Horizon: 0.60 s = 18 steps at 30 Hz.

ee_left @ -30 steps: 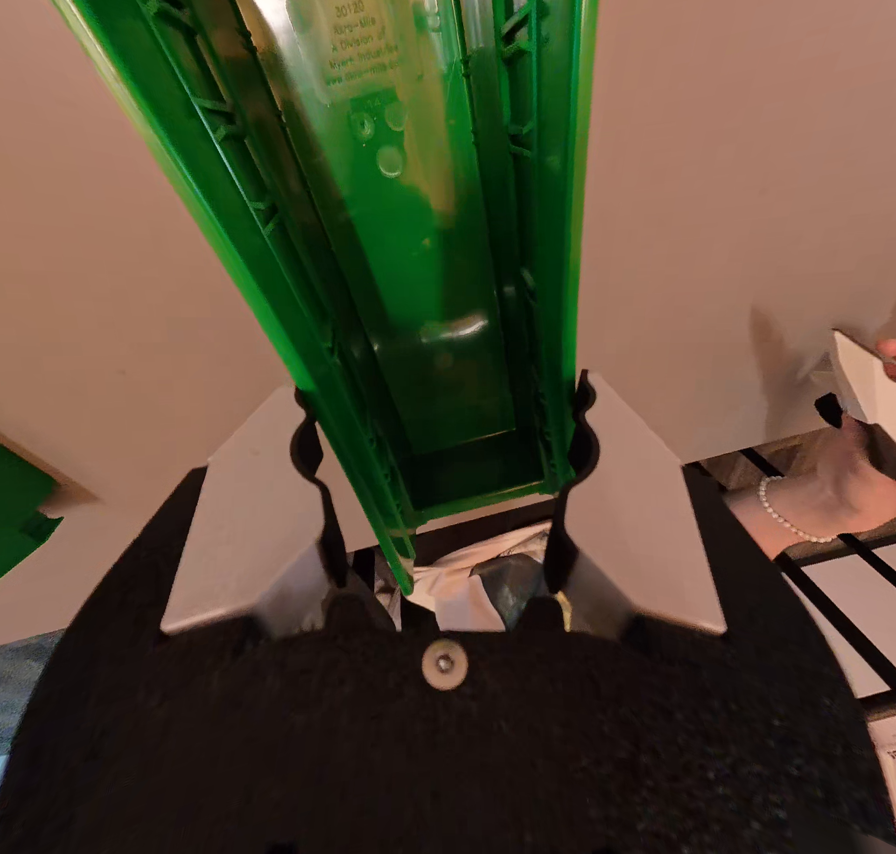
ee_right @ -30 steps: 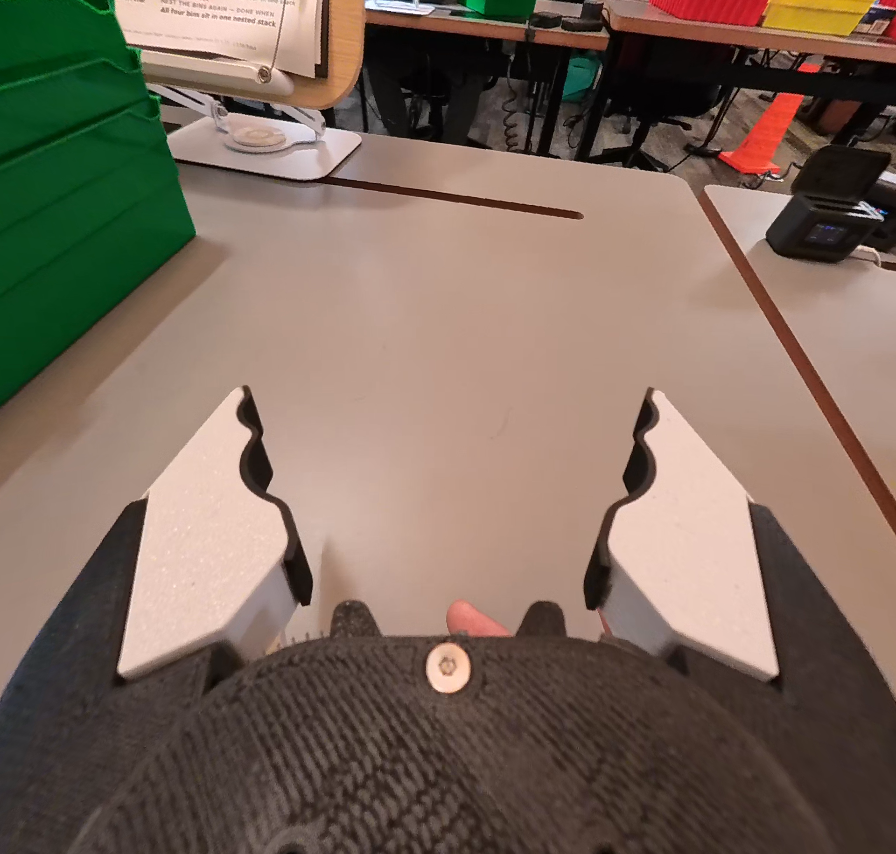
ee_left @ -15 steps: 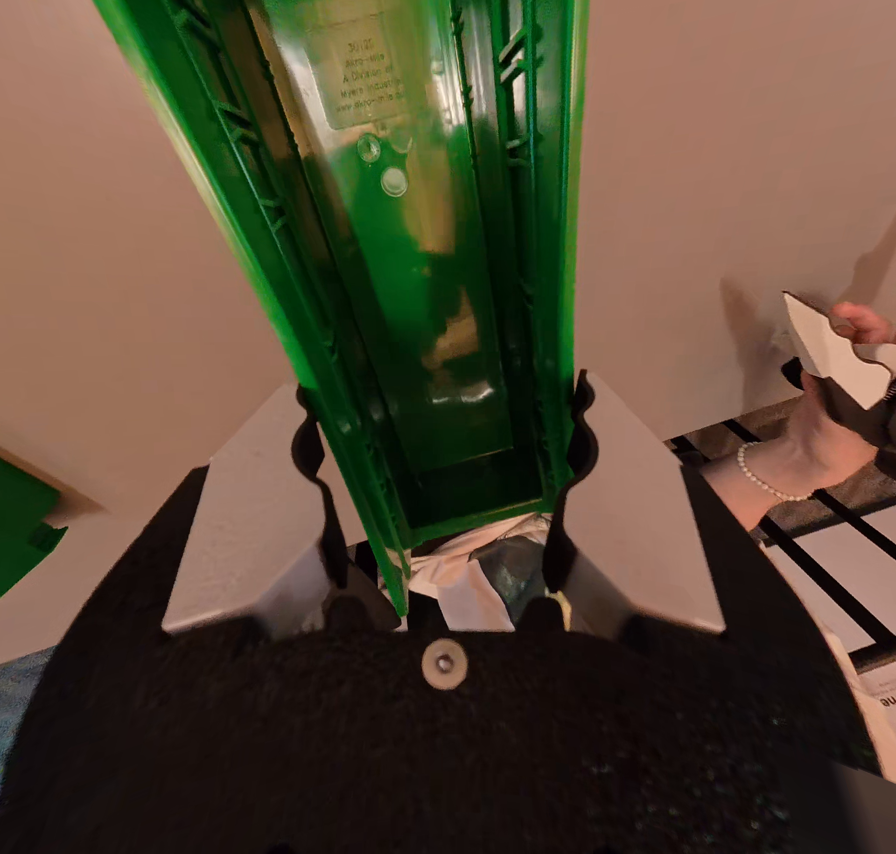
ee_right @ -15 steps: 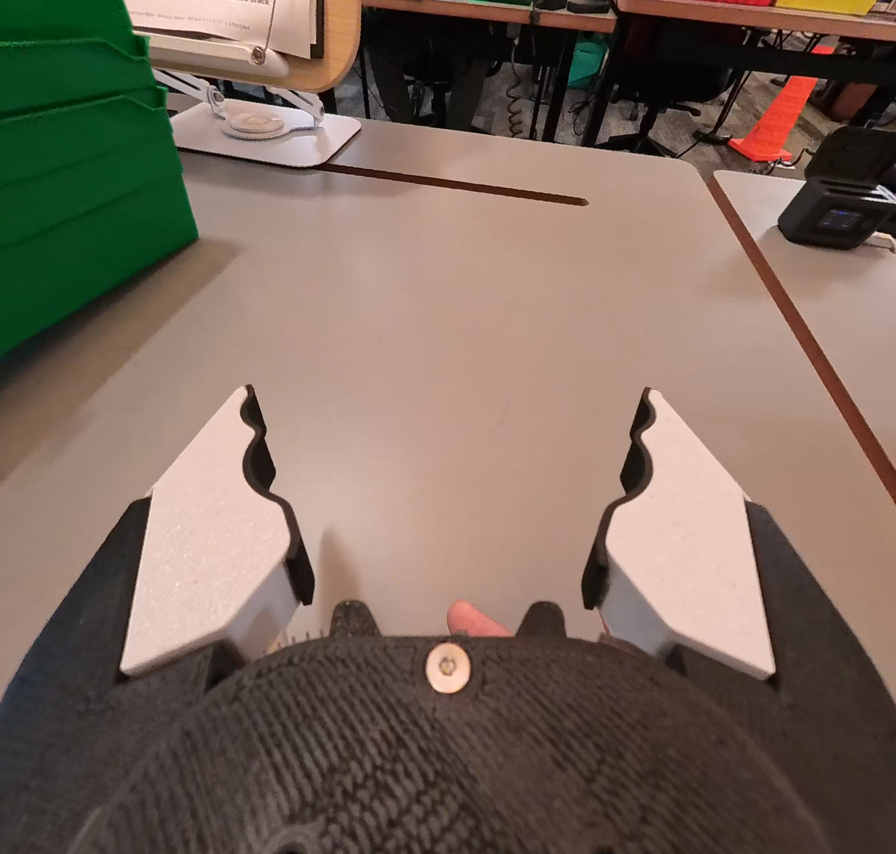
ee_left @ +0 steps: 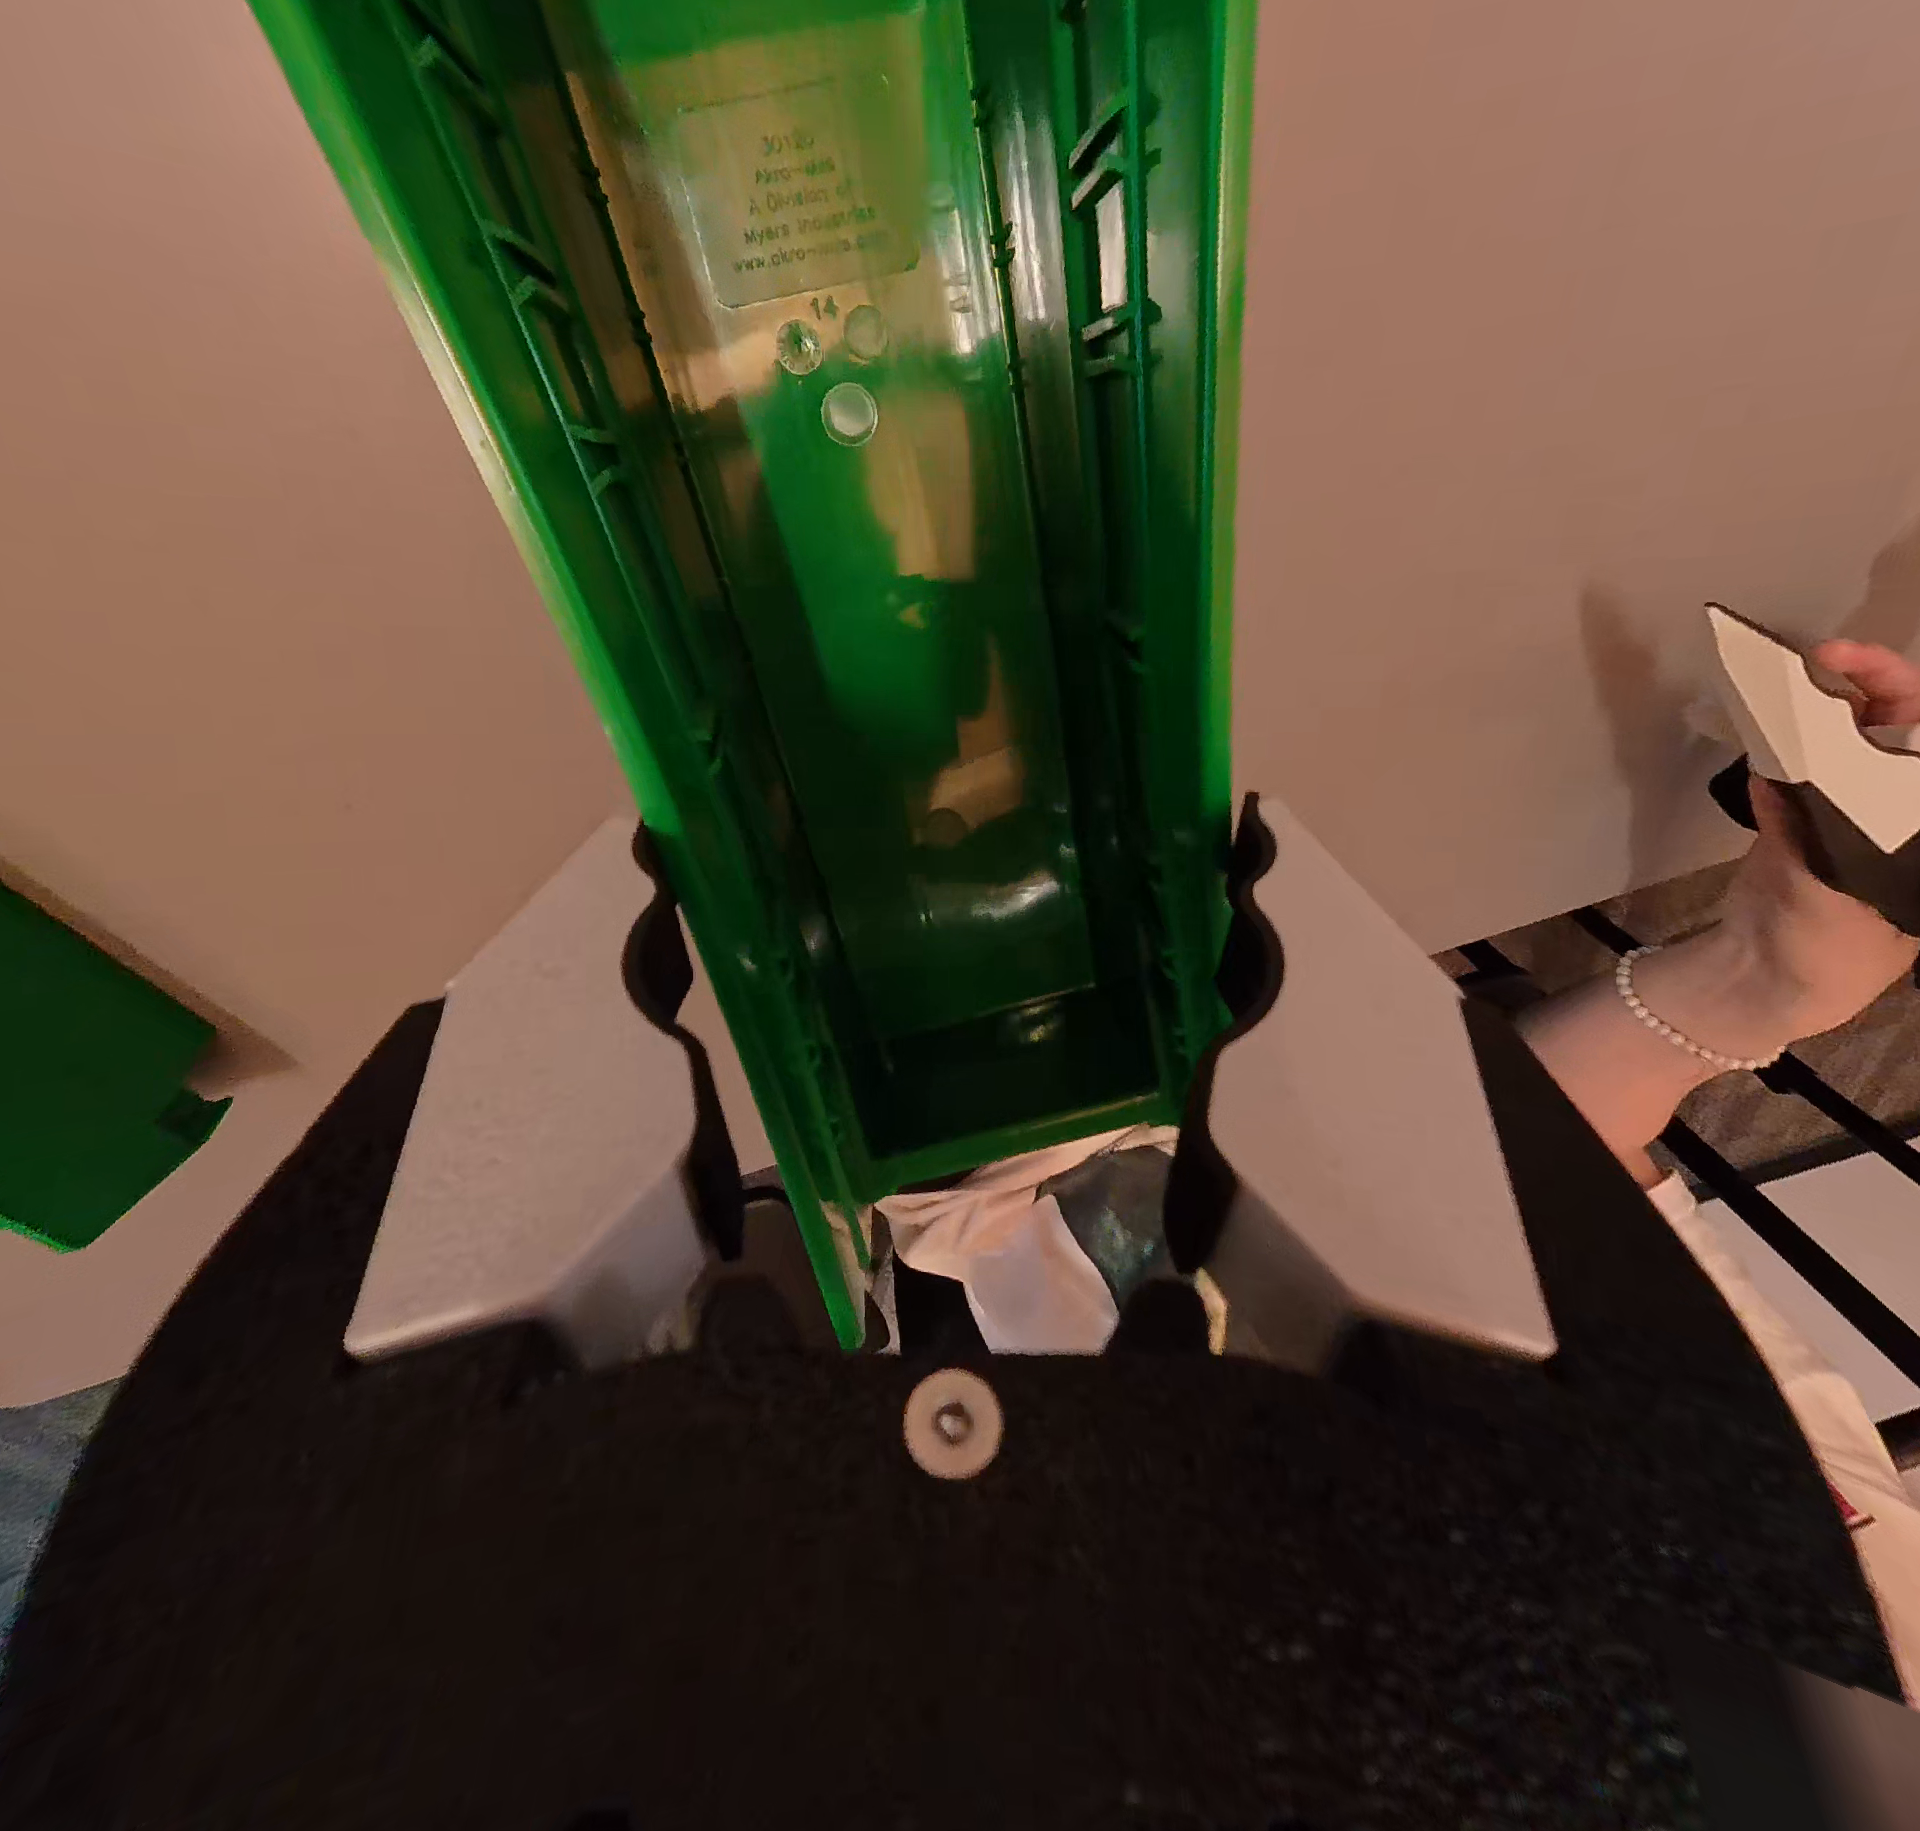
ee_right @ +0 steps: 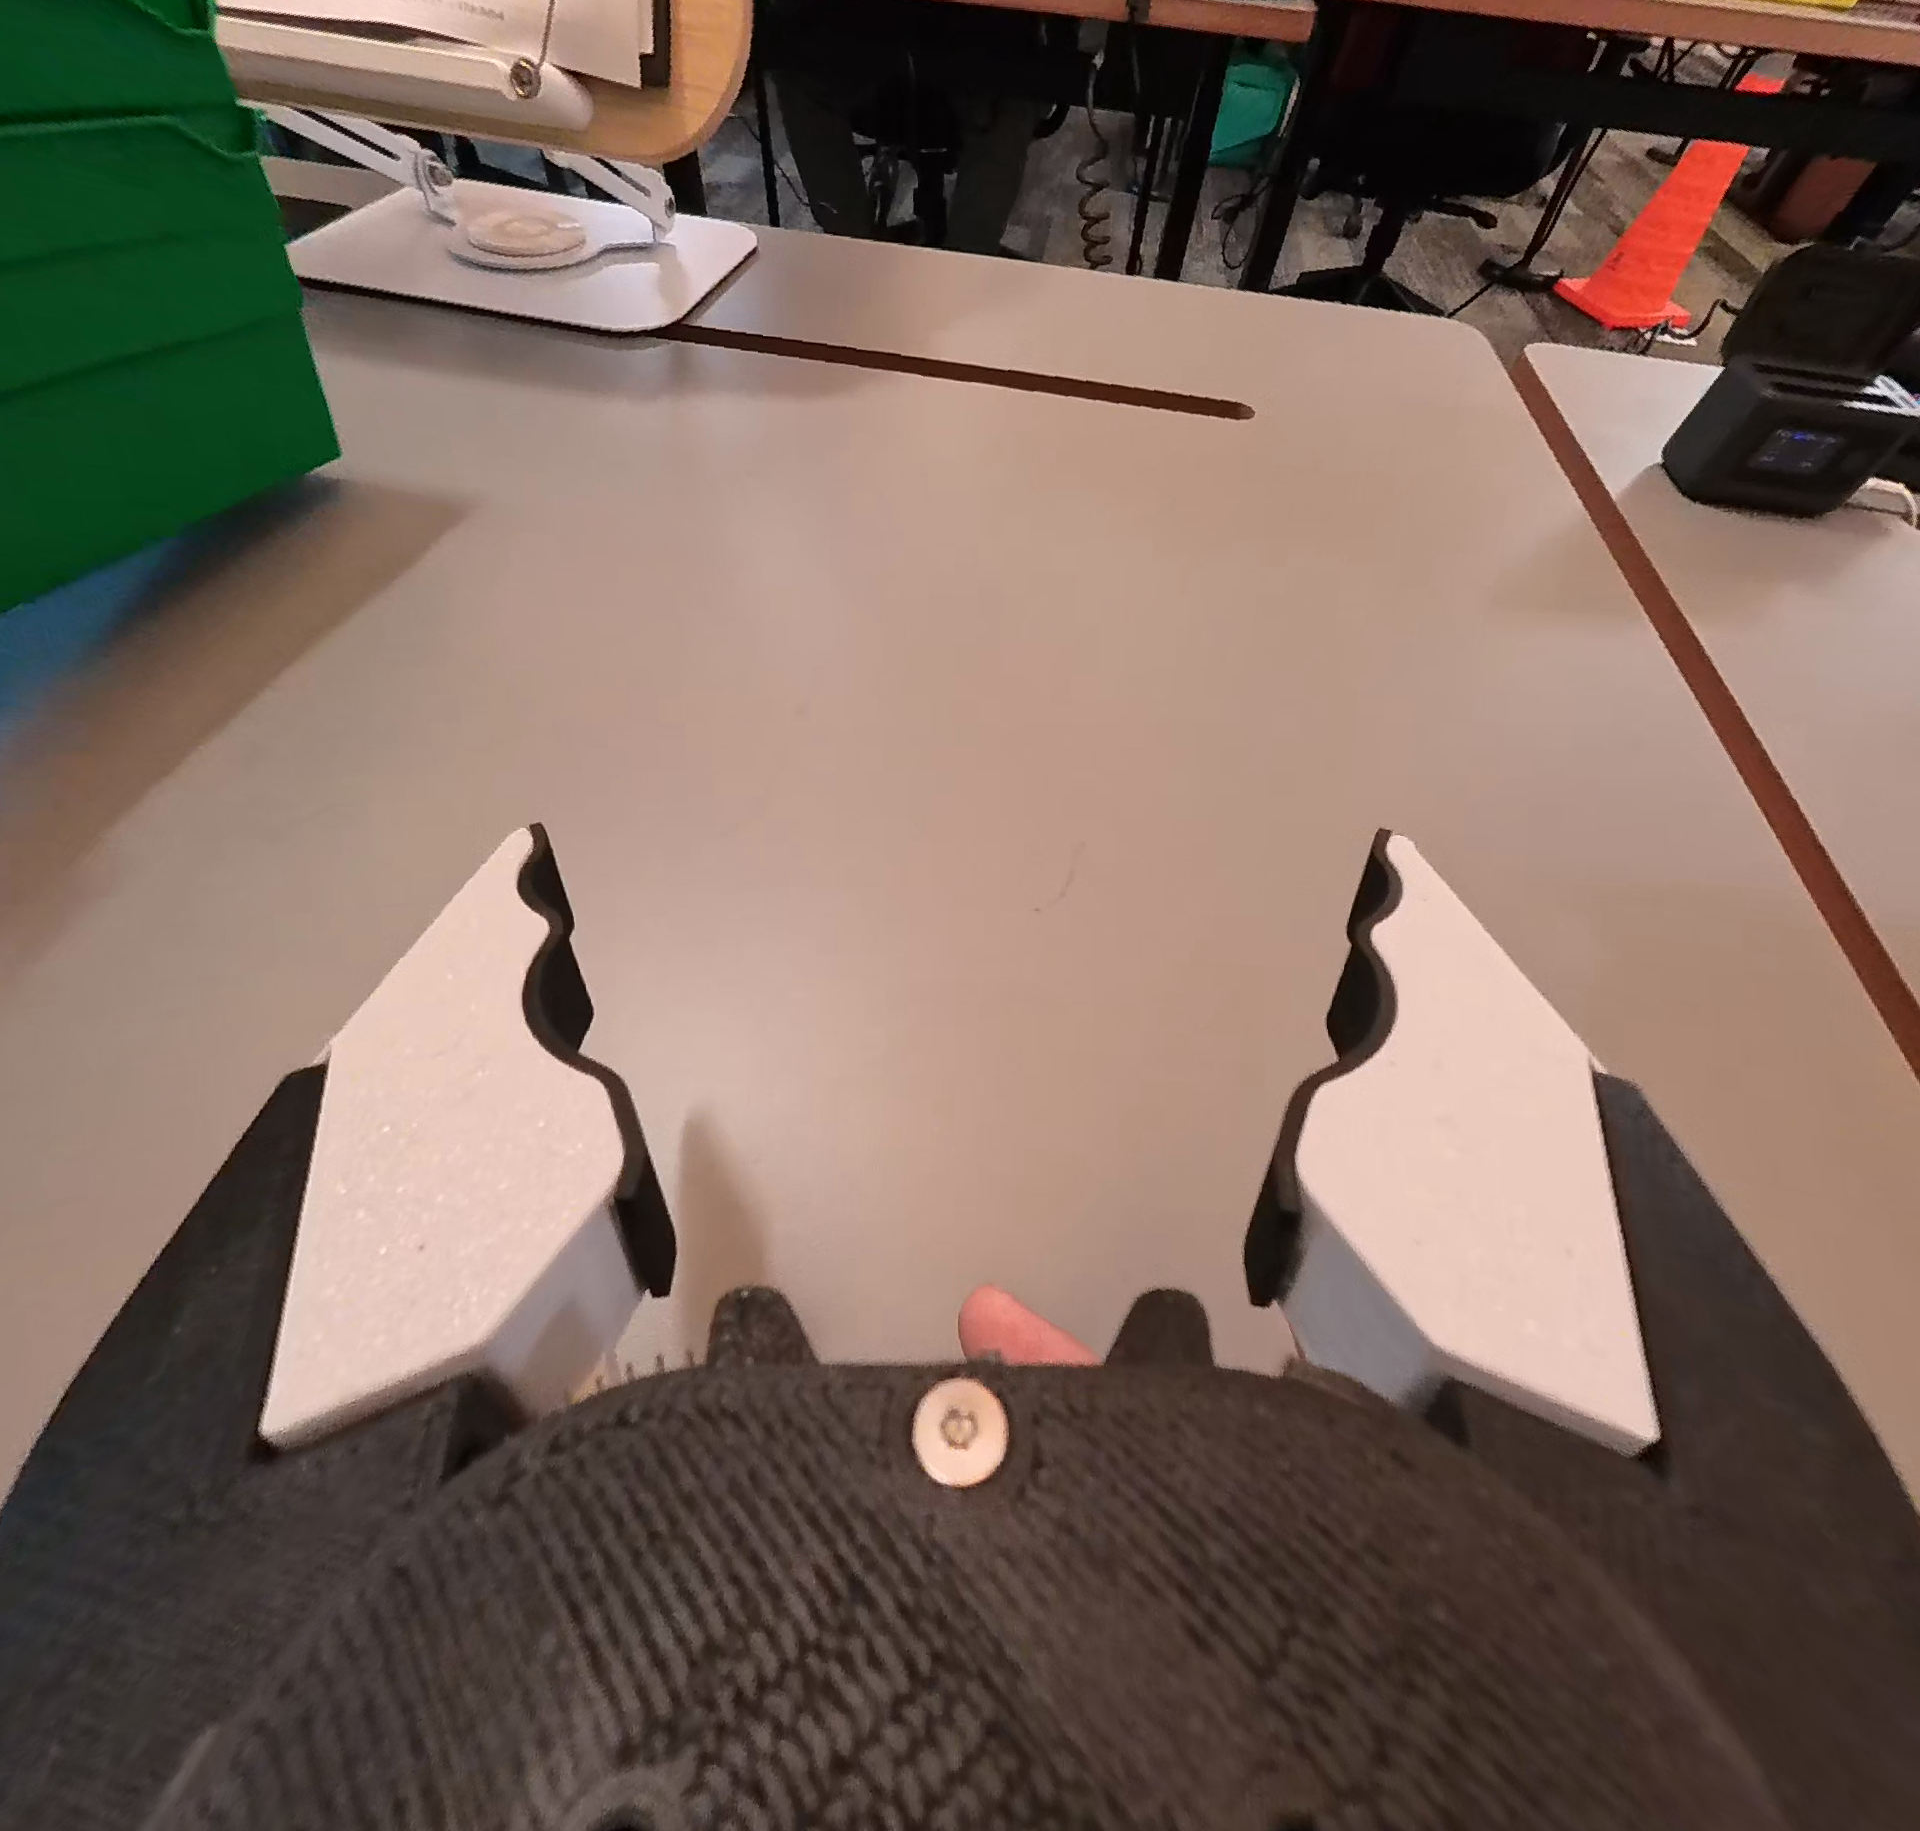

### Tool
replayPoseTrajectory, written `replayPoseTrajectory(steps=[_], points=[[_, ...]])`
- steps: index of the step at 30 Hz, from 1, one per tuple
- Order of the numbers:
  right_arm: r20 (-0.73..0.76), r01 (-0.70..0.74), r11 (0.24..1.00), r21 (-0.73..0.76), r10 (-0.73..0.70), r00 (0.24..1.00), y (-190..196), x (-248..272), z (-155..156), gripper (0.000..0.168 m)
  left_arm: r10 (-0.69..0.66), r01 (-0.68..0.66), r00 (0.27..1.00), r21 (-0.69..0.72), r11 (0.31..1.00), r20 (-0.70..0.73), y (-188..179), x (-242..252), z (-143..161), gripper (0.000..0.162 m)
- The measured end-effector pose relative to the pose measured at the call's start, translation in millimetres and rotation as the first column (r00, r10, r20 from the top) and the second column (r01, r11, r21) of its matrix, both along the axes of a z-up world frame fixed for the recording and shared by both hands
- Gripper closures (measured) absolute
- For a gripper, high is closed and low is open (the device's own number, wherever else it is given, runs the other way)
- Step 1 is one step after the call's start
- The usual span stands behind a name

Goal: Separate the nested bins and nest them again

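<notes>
Bin (ee_left: 883, 555), green, runs forward between the fingers of the left gripper (ee_left: 940, 934), which is clamped on its two long rims, underside toward the camera. Only this view shows the right gripper (ee_left: 1808, 742) off to the right, over the table (ee_left: 1507, 379). The right view alone shows its jaws spread wide and empty, and the bin stack (ee_right: 125, 306) forward-left.

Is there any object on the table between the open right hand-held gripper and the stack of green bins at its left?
Nothing visible does. The right hand-held gripper is open and empty, and the table between it and the stack of green bins is bare. The stand base lies farther back, outside that path.
</notes>
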State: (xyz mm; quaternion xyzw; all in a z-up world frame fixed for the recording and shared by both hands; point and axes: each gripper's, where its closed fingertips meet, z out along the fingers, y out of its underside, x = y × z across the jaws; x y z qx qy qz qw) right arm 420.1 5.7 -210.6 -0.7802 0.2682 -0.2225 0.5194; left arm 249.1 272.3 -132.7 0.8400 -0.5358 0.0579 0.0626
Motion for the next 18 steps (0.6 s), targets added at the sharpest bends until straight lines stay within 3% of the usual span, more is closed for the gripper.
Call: replayPoseTrajectory(steps=[18], points=[[0.011, -0.008, 1.0, -0.02, 0.008, 1.0, 1.3, -2.2, -0.4, 0.025, -0.028, 0.029, 0.999, 0.041, 0.999, -0.024, -1.7, -4.6, -2.9, 0.06]])
